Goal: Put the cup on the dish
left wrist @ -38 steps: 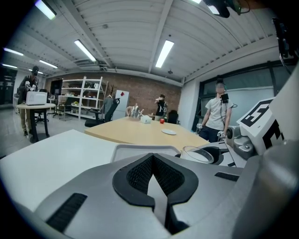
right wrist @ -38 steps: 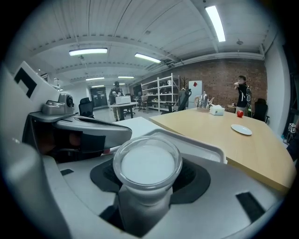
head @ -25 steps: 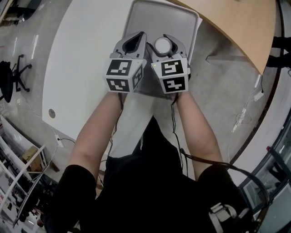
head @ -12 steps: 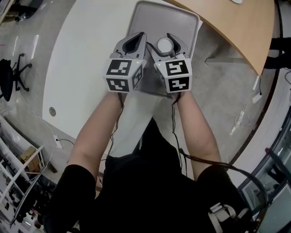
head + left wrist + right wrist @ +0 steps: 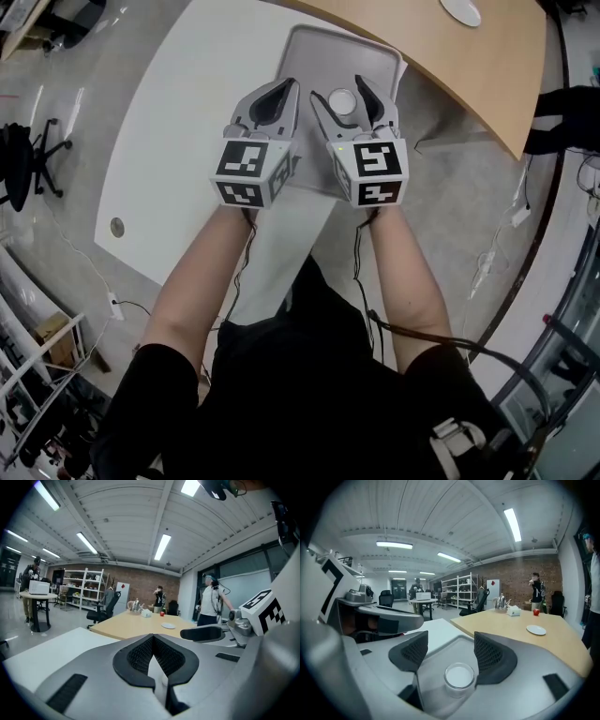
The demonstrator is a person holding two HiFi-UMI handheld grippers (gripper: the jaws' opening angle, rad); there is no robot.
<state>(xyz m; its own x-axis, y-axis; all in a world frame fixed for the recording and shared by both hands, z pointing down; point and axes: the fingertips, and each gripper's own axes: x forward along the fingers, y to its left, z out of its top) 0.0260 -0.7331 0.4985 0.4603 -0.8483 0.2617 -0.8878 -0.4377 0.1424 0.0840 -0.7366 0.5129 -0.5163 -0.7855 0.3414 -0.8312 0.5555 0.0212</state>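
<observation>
Right tongs (image 5: 339, 92) gape wide, straddling the glass cup (image 5: 459, 677), which stands on the grey tray (image 5: 319, 47) on the white desk (image 5: 178, 103). Pads flank it with no squeeze showing, likely lined up for the grab; left tongs (image 5: 152, 639) are pressed together on nothing, parked just beside, probably so as not to crowd it. Dish (image 5: 536, 630) lies well apart on the wooden desk (image 5: 497, 66) beyond the tray's raised rim, so the cup must clear rim and desk edge; bare wood around the dish gives landing room.

Black T-shirt (image 5: 309, 394), grey left claw (image 5: 279, 87) and right claw (image 5: 337, 89) (marker cubes (image 5: 248, 167)).
</observation>
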